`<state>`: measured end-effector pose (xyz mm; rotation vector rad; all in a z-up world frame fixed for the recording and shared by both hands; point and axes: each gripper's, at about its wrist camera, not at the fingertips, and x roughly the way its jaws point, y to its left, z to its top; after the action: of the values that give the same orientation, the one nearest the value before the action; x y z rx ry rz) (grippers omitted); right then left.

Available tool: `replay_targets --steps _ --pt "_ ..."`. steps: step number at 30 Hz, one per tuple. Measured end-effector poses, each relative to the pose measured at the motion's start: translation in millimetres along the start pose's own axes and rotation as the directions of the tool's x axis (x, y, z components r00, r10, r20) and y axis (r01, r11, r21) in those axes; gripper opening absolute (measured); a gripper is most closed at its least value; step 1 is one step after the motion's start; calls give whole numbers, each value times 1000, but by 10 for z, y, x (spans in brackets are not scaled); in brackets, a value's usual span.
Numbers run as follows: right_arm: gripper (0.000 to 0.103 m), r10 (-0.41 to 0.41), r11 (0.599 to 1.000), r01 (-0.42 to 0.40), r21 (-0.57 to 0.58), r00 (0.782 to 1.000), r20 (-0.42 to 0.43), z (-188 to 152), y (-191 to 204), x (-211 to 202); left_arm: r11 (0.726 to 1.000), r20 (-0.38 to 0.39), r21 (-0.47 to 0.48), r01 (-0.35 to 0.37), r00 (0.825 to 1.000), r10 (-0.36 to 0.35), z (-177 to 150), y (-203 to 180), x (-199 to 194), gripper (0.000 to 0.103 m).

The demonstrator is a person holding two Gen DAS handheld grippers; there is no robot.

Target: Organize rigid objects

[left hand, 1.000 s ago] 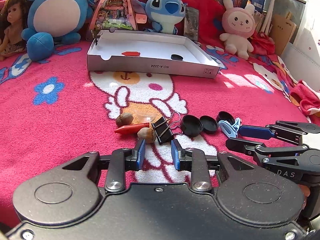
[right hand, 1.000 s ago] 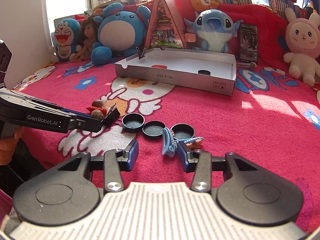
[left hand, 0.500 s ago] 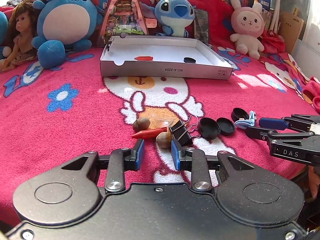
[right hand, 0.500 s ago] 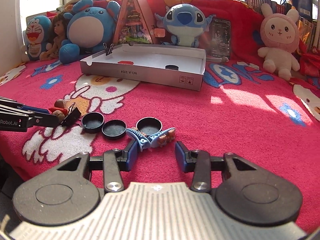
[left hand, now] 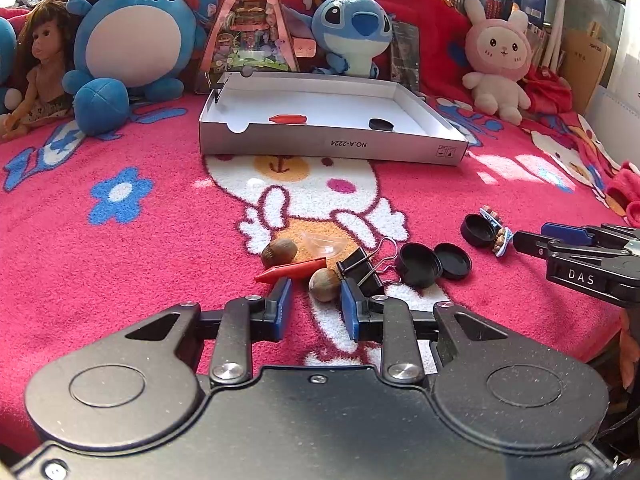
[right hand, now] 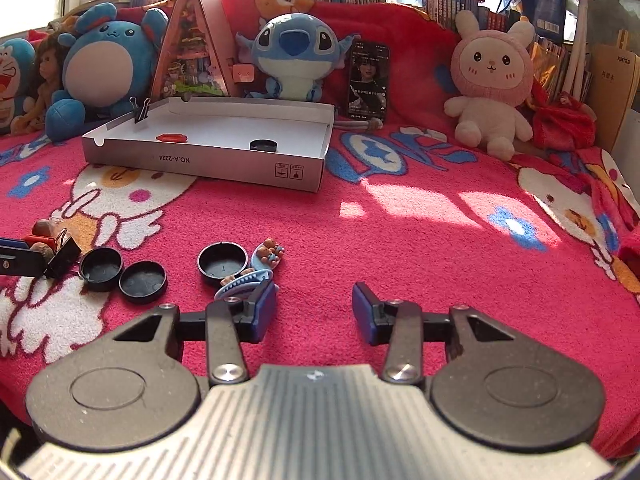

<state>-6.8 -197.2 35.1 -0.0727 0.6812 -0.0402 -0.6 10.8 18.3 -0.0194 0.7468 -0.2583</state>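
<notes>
My left gripper [left hand: 314, 304] is open just in front of a brown nut [left hand: 323, 284]. Beside it lie a red crayon [left hand: 290, 271], a second nut [left hand: 279, 252], a black binder clip [left hand: 360, 272] and two black caps [left hand: 418, 264]. My right gripper [right hand: 314, 312] is open and empty; its left finger sits next to a blue hair clip [right hand: 244, 282] and a third black cap [right hand: 222, 263]. The white box [left hand: 332, 148] at the back holds a red crayon [left hand: 288, 119] and a black cap [left hand: 380, 123].
Plush toys [left hand: 132, 44], a doll and a triangular toy house [left hand: 250, 24] line the back of the pink blanket. A phone [right hand: 368, 80] leans behind the box. A binder clip [right hand: 141, 110] is clipped on the box's left corner.
Both grippers have drawn back from the objects. The right gripper has opened wider and shifted right, leaving the hair clip on the blanket by its left finger.
</notes>
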Motion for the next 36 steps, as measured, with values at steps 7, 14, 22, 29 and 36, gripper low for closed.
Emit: replay_targets --steps 7,14,22,29,36 --pt "48 216 976 -217 13 975 42 16 168 -233 1000 5 2 -4 1000 4 11 -1 24 25" --pt "37 276 960 -275 51 961 -14 6 247 -83 1000 9 6 -10 1000 10 6 -4 30 25" --pt "43 177 982 -176 62 984 -18 10 174 78 1000 15 21 -19 1000 18 -21 -27 36 25" --pt "51 71 996 -70 61 998 -2 42 162 120 1000 13 12 -14 1000 14 -17 -25 38 25" --pt "51 167 983 -169 79 986 29 36 222 -86 999 23 24 -22 1000 21 -19 -33 34 24"
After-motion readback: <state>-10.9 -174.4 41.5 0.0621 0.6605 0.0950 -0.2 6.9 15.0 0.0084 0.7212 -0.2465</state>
